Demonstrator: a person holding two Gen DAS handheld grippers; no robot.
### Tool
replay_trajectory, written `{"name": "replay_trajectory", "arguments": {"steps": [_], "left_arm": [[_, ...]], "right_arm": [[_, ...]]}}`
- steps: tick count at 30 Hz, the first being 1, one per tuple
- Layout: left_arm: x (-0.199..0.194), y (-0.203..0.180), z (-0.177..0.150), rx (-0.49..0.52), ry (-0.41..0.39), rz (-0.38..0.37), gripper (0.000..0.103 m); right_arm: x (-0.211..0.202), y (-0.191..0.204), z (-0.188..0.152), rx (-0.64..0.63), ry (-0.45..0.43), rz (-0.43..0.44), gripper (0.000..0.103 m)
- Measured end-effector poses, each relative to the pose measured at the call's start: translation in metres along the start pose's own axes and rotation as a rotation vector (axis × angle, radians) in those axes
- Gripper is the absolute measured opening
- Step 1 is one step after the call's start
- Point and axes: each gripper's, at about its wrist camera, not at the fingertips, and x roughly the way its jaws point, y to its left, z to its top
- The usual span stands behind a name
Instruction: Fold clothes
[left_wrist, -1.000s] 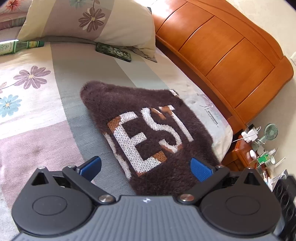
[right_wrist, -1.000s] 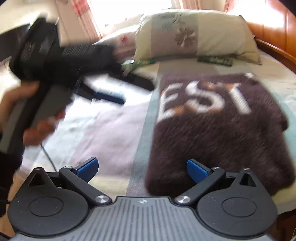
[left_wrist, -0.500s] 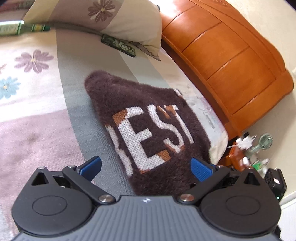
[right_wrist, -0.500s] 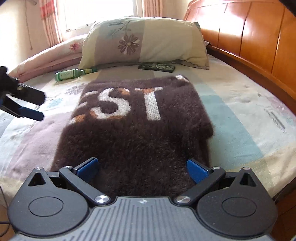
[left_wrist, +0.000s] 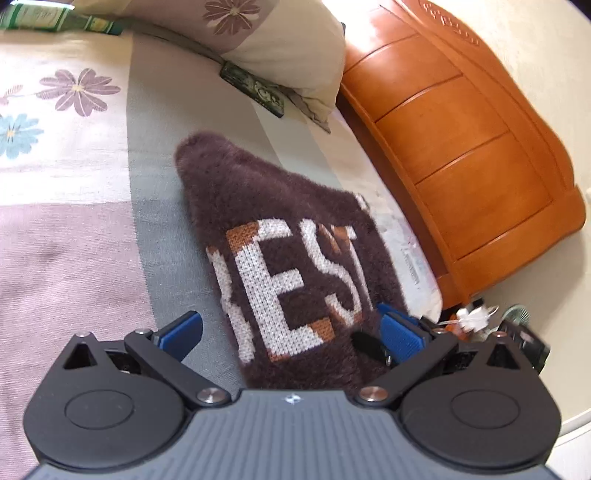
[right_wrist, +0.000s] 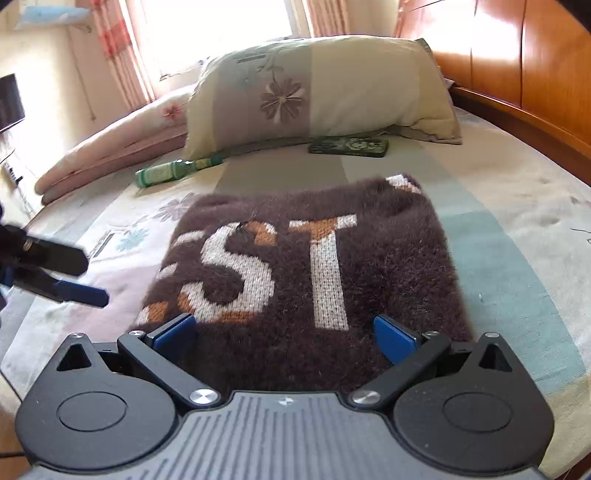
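Right gripper (right_wrist: 283, 334) is spread wide, holding nothing, w/ the folded brown sweater (right_wrist: 314, 266) just ahead between its pads. Left gripper (left_wrist: 291, 332) is spread too (sweater under its right pad), empty. Beyond the sweater: green bottle (right_wrist: 173, 172) and dark phone (right_wrist: 349, 146), then the pillow (right_wrist: 314, 92); wooden headboard (right_wrist: 524, 62) to the right.

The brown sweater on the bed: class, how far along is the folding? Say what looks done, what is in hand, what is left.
Done: the sweater already lies as a compact folded block on the bed. In hand: nothing; the left gripper and right gripper are both open over its near edge. Left: perhaps a final fold or tidy-up.
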Motion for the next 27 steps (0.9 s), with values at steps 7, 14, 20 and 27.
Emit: {"name": "replay_trajectory", "arguments": {"steps": [7,14,20,27], "left_arm": [[0.012,-0.005,0.005,0.004,-0.006,-0.038,0.102],[0.01,-0.007,-0.001,-0.002,-0.009,-0.028,0.102],[0.016,-0.012,0.003,-0.019,-0.015,0.016,0.102],[0.033,-0.017,0.008,-0.013,0.017,0.031,0.102]], "right_arm": [[-0.02,-0.013,0.013,0.083,0.059,0.057,0.103],[-0.043,-0.045,0.022,0.185,0.052,0.142,0.103],[-0.05,-0.069,0.027,0.197,0.031,0.173,0.103],[-0.041,-0.124,0.04,0.344,0.01,0.189,0.103]]}}
